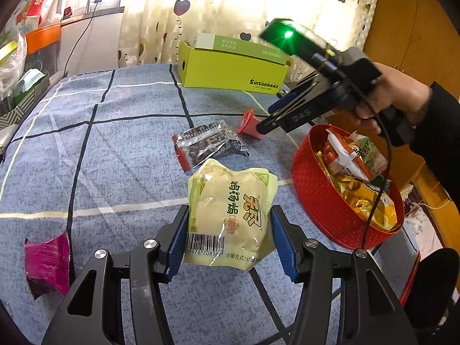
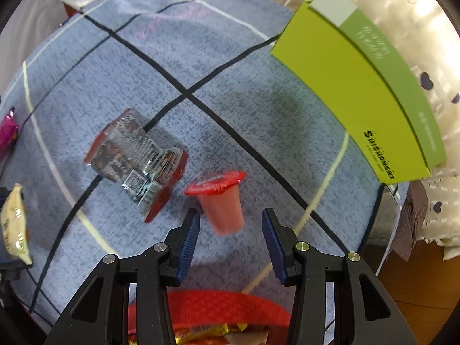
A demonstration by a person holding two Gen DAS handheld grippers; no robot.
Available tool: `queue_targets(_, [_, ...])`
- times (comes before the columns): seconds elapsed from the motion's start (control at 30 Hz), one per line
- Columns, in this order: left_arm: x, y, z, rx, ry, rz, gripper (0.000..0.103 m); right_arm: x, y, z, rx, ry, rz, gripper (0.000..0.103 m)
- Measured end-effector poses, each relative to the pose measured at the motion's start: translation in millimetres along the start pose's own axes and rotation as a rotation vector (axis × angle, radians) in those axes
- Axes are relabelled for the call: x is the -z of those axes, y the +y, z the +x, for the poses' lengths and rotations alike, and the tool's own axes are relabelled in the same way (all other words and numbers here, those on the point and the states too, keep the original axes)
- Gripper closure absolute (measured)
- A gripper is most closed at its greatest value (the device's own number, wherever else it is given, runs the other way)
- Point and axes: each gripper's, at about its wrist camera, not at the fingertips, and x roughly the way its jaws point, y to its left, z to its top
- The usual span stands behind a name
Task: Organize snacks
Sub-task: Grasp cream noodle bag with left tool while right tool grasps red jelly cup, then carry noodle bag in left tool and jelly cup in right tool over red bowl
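Two grippers work a blue checked bedspread point(image 1: 115, 149) as we sort snacks into the red basket point(image 1: 322, 201) at right. Our left gripper point(image 1: 227, 238) is clamped on a pale yellow pouch point(image 1: 230, 207). Our right gripper point(image 2: 228, 230), jaws apart, points down at the red jelly cup point(image 2: 222, 201) lying just beyond its pads; centring on the cup's body before closing looks wisest. Only the left wrist view shows the basket's contents; only the right shows the cup whole.
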Motion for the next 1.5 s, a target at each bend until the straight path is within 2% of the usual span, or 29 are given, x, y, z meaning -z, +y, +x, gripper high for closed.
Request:
queue_targets(0.13, [1,2,0,0.004,-0.001,-0.003,0.047,-7,0,10,-0.012,0.011,-0.004,0.062])
queue_targets(0.27, [1,4,1,0.007,0.002,-0.011,0.047,-11,-1,13,-0.037,-0.007,0.015,0.073])
queue_targets(0.43, [2,6,2,0.003,0.008,-0.017,0.047,-9,-6,6,-0.035,-0.046,0.049,0.074])
queue_targets(0.63, [0,4,1,-0.010,0.005,-0.016,0.047,2,-5,-34,-0.054,-0.128,0.093,0.074])
queue_targets(0.97, [-3,-7,-19,-0.030,-0.024,-0.014,0.047,58,27,-108,-0.120,-0.324,0.192,0.074])
queue_targets(1.2, [-5,-22,-38,-0.028,-0.047,0.001,0.047,102,52,-136,-0.129,-0.404,0.258,0.074])
queue_targets(1.5, [-3,-45,-56,-0.006,-0.059,0.024,0.047,152,67,-153,-0.128,-0.464,0.340,0.074])
